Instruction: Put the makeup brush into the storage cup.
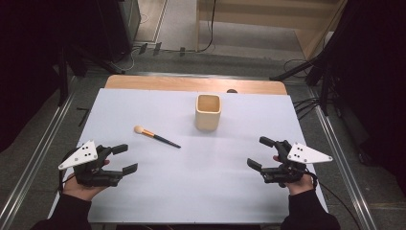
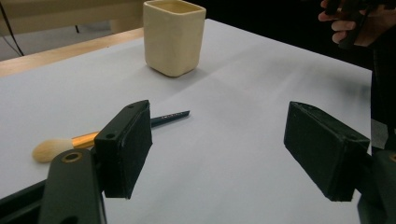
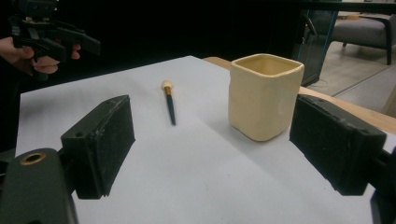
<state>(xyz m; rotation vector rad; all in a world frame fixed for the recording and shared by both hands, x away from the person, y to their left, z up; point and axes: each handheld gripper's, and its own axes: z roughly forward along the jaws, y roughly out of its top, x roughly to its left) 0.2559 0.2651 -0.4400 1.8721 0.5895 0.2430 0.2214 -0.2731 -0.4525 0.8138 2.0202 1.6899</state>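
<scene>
Clearly nothing is picked up yet: the white-covered worktop [image 1: 206, 191] fills the frame's middle, a cream cup [image 1: 208, 112] stands upright above centre, and the left tool [image 1: 125, 158] and right tool [image 1: 257, 154] hover spread and empty at the lower corners. Left of centre lies the makeup brush [image 1: 156, 136]; the left tool probably must reach in and pinch its handle.

High overview, two low close-ups (shared cup [image 1: 208, 112])

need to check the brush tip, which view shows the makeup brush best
The high view: the whole makeup brush lies unobstructed on the white sheet. The right gripper view shows it whole but foreshortened, bristles far. In the left gripper view a finger covers its middle.
</scene>
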